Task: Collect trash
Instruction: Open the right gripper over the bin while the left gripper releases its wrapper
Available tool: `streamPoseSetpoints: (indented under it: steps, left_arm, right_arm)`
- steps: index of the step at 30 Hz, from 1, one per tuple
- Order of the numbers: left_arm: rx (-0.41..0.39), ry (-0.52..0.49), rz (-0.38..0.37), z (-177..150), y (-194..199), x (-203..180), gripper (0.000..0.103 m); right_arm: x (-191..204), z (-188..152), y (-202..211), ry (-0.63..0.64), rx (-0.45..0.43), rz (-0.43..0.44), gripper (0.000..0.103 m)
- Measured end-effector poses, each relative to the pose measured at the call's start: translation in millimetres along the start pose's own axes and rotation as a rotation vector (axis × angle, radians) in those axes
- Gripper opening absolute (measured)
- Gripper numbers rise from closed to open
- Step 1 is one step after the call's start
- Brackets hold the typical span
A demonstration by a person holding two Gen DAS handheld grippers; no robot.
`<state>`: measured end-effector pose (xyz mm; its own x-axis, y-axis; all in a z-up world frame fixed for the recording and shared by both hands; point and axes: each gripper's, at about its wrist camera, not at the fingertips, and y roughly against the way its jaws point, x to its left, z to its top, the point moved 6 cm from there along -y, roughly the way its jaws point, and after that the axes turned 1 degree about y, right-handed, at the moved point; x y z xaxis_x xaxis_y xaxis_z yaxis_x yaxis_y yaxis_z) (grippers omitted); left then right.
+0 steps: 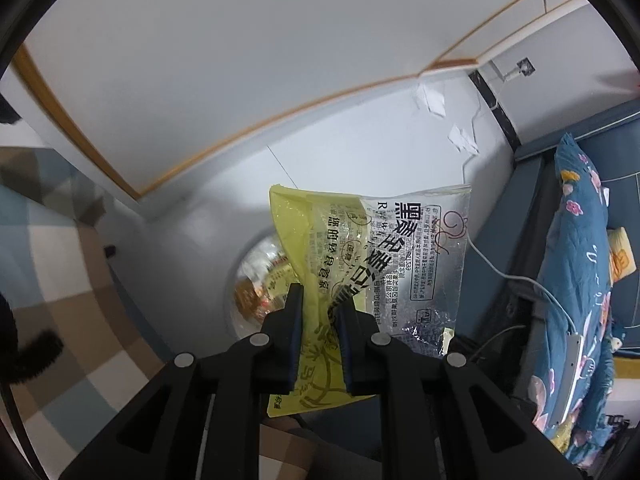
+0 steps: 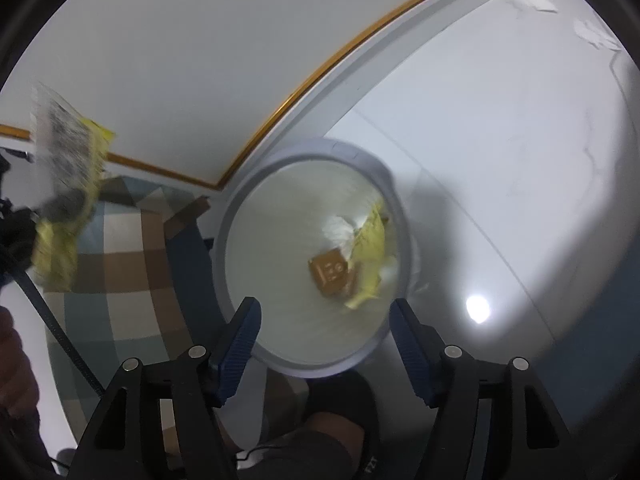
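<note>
Clamped between the two black fingers of the left gripper (image 1: 318, 312), a yellow and clear food wrapper (image 1: 372, 264) stands up out of the jaws, its long axis running away from the fingers toward the wall, its printed end uppermost and its lower yellow corner hanging below the pads. Beneath it sits a round white trash bin (image 2: 316, 264), mostly hidden by the wrapper in the left wrist view. The right gripper (image 2: 324, 344) hangs over the same bin with its blue-padded jaws spread wide and nothing between them; the bin's near rim lies in the gap. Inside the bin lie a small brown packet (image 2: 330, 272), a crumpled yellow wrapper piece (image 2: 370, 256) and a bit of white paper (image 2: 338, 228), all softened by blur. The floor (image 2: 500, 152) is pale and glossy, with a bright lamp reflection, and a checked rug (image 2: 124, 264) of brown, cream and grey-blue lies to the bin's left. A white wall panel with a wooden trim strip (image 2: 320, 76) rises behind. More white scraps of paper (image 1: 432, 100) lie farther off on the floor, and a white cable (image 1: 520, 280) runs toward a blue floral bedcover (image 1: 576, 280) at the right edge. At the left of the right wrist view the held wrapper appears again, smeared and hard to read.
</note>
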<state>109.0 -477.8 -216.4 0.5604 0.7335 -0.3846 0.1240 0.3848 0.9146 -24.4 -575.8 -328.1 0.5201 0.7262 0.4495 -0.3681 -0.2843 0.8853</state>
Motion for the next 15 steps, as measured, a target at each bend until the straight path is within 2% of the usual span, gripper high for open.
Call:
streamPoseSetpoints:
  steps: [6,10,15]
  left_arm:
    - [0.051,-0.009,0.018,-2,-16,-5,0.023]
    - [0.068,-0.035,0.053,-6,-23,-6,0.043]
    - [0.1,-0.031,0.027,-15,-29,-3,0.048]
  right_arm:
    - [-7,4,29,-0.013,-0.058,-0.014,0.068]
    - [-8,7,46,-0.001,-0.099,-0.024,0.069]
    - [-11,12,60,-0.028,-0.144,-0.024,0.071]
